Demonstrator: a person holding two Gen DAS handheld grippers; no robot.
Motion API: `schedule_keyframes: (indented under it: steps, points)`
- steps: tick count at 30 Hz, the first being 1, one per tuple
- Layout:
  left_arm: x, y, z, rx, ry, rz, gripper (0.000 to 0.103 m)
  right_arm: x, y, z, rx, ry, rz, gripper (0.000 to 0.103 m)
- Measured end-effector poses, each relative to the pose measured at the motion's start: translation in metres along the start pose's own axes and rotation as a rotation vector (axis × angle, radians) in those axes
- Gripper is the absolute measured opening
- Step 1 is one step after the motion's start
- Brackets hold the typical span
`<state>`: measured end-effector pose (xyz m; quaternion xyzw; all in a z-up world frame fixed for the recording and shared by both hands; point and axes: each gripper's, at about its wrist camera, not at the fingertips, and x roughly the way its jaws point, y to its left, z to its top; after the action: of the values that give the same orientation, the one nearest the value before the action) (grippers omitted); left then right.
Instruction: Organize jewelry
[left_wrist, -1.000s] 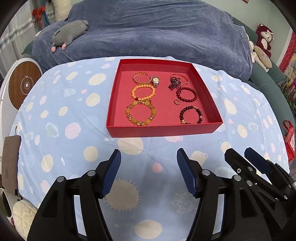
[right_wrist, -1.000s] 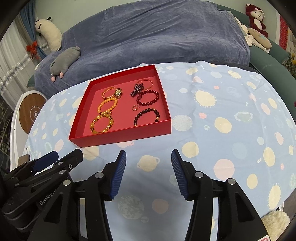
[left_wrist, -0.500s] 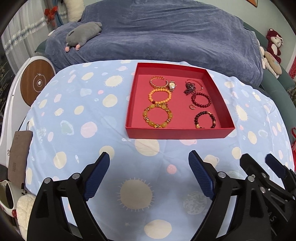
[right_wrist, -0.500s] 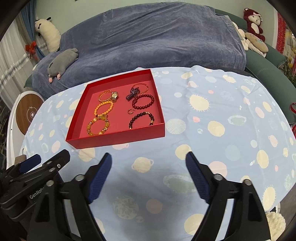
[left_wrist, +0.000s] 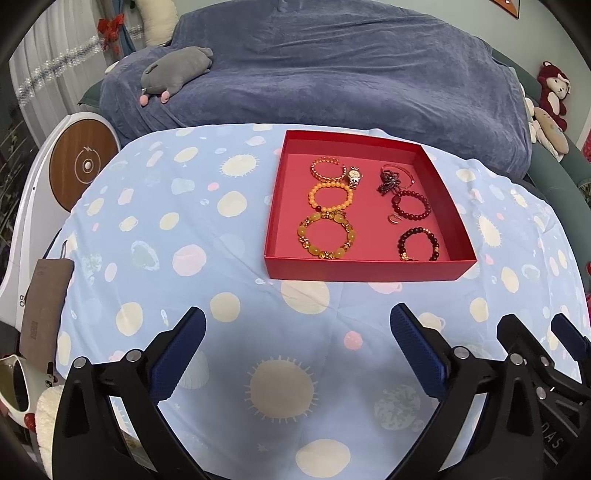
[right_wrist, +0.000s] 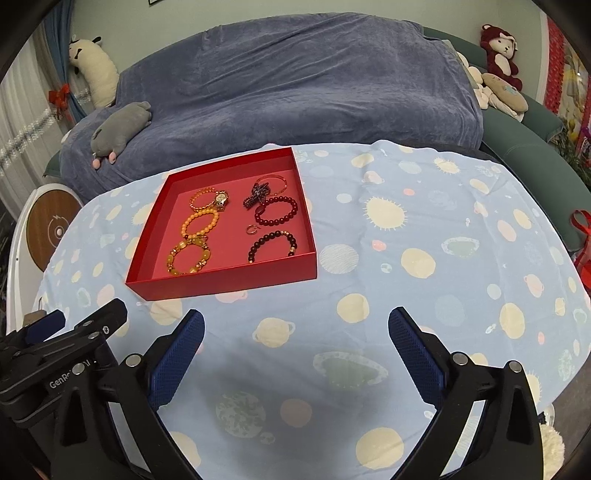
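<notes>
A red tray (left_wrist: 364, 271) (right_wrist: 225, 284) sits on the blue patterned tablecloth. It holds several pieces in two columns: a yellow bead bracelet (left_wrist: 326, 235), an orange bead bracelet (left_wrist: 330, 196), a gold watch (left_wrist: 354, 176), a dark red bead bracelet (left_wrist: 411, 205), a dark bracelet (left_wrist: 418, 244) and a small ring (left_wrist: 392, 218). My left gripper (left_wrist: 297, 345) is open and empty, well short of the tray. My right gripper (right_wrist: 295, 345) is open and empty, near the table's front edge, beside the left one.
A sofa under a blue cover (left_wrist: 332, 74) stands behind the table, with a grey plush toy (left_wrist: 173, 70) on it. A white round device (left_wrist: 79, 166) stands at the left. A brown pouch (left_wrist: 46, 299) lies on the table's left edge.
Both grippers have opened wide and pulled back and up from the tray. The jewelry in the tray has not moved.
</notes>
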<state>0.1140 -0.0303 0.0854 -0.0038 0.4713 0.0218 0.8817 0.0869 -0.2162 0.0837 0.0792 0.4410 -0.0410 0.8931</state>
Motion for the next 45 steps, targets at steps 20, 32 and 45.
schedule_keyframes:
  steps: [20,32,45]
  points:
    - [-0.0006,-0.0037,-0.0029,0.029,-0.010,0.032,0.096,-0.0026,0.0018,-0.0047,0.000,-0.007,0.007,0.096]
    - [0.0014,-0.0045,-0.0004,0.034,-0.010,0.031,0.096,-0.0026,0.0003,-0.0001,0.003,-0.007,0.007,0.096]
    - [-0.0001,-0.0045,0.0006,0.032,-0.021,0.037,0.096,-0.0011,0.0021,-0.0010,0.002,-0.010,0.006,0.096]
